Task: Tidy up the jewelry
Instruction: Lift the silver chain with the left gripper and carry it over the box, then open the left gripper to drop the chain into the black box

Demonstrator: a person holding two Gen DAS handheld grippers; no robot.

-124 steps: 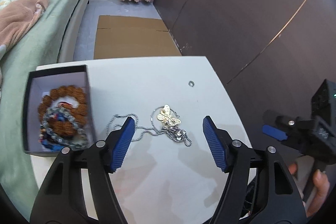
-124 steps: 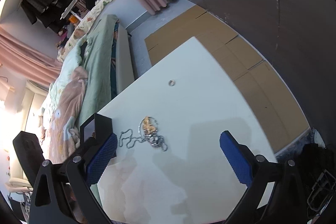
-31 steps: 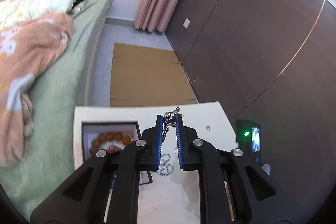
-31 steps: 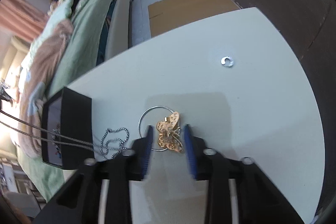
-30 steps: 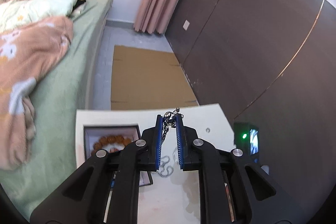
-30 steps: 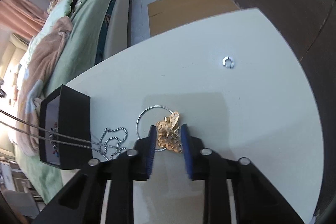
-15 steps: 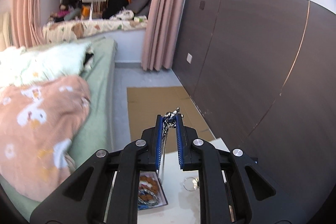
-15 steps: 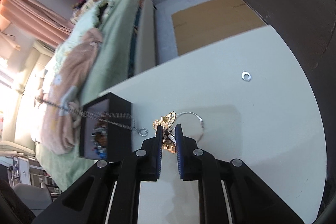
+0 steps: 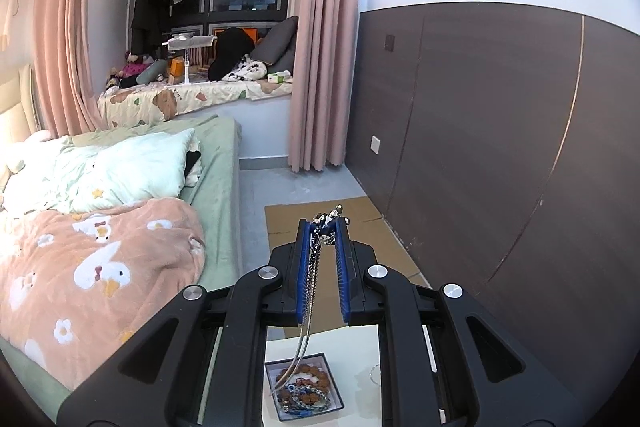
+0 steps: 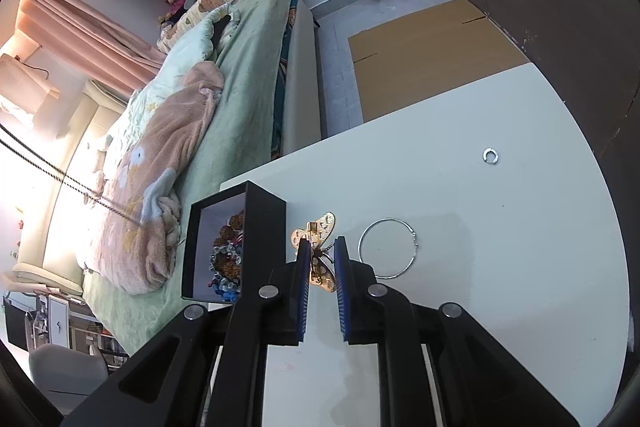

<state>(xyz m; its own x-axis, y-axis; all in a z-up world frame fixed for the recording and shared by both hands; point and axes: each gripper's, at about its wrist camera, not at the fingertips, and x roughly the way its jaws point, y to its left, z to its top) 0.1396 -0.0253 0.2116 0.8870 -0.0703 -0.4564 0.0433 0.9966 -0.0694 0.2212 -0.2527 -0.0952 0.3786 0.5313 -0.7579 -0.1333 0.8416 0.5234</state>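
My left gripper (image 9: 323,223) is shut on a silver chain necklace (image 9: 308,291) and holds it high. The chain hangs down into the black jewelry box (image 9: 335,407) far below, which holds bead bracelets (image 9: 306,385). My right gripper (image 10: 320,247) is shut on a gold butterfly ornament (image 10: 316,231) just above the white table (image 10: 480,227), right of the black box (image 10: 264,231). The taut chain (image 10: 60,179) also crosses the left of the right wrist view toward the box. A silver hoop (image 10: 387,247) lies on the table right of the butterfly.
A small silver ring (image 10: 490,155) lies toward the table's far right. A bed with green sheet and pink blanket (image 10: 168,155) runs along the table's left. Flat cardboard (image 10: 424,43) lies on the floor beyond. A dark wall panel (image 9: 500,147) stands at the right.
My left gripper has risen much higher with the chain, whose lower end now hangs into the box. My right gripper has closed on the butterfly and lifted it off the hoop, toward the box.
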